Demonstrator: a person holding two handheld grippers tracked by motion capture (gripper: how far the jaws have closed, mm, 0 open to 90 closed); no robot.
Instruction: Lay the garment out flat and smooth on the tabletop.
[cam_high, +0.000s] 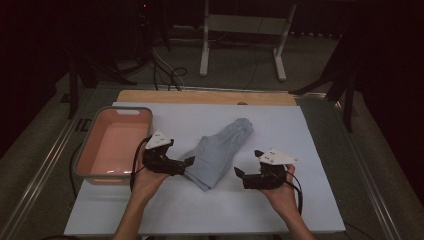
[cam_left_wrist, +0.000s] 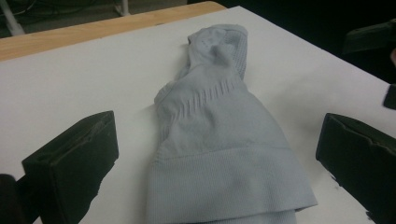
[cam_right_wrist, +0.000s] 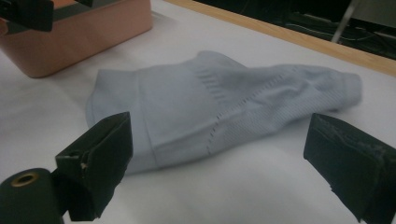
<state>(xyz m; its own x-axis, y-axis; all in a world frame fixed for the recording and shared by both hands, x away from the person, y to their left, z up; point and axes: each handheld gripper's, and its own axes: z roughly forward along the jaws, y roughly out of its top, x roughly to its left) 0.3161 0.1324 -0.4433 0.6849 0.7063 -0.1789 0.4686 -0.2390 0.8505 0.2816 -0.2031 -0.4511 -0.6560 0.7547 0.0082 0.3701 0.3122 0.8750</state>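
Note:
A pale grey-blue sock (cam_high: 220, 150) lies crumpled along a diagonal in the middle of the white board (cam_high: 300, 130). My left gripper (cam_high: 181, 159) is open at the sock's near-left end. In the left gripper view, the ribbed cuff of the sock (cam_left_wrist: 219, 140) lies between the wide-apart jaws of the left gripper (cam_left_wrist: 217, 179). My right gripper (cam_high: 248, 163) is open just right of the sock, a little apart from it. In the right gripper view, the sock (cam_right_wrist: 210, 102) lies sideways beyond the right gripper (cam_right_wrist: 224, 163), with bare board between its jaws.
A pink basin (cam_high: 85, 150) with a grey rim stands on the board's left edge, close behind the left hand; its wall (cam_right_wrist: 79, 37) also shows in the right gripper view. A wooden strip (cam_high: 205, 96) runs along the board's far edge. Stand legs and cables are on the floor beyond.

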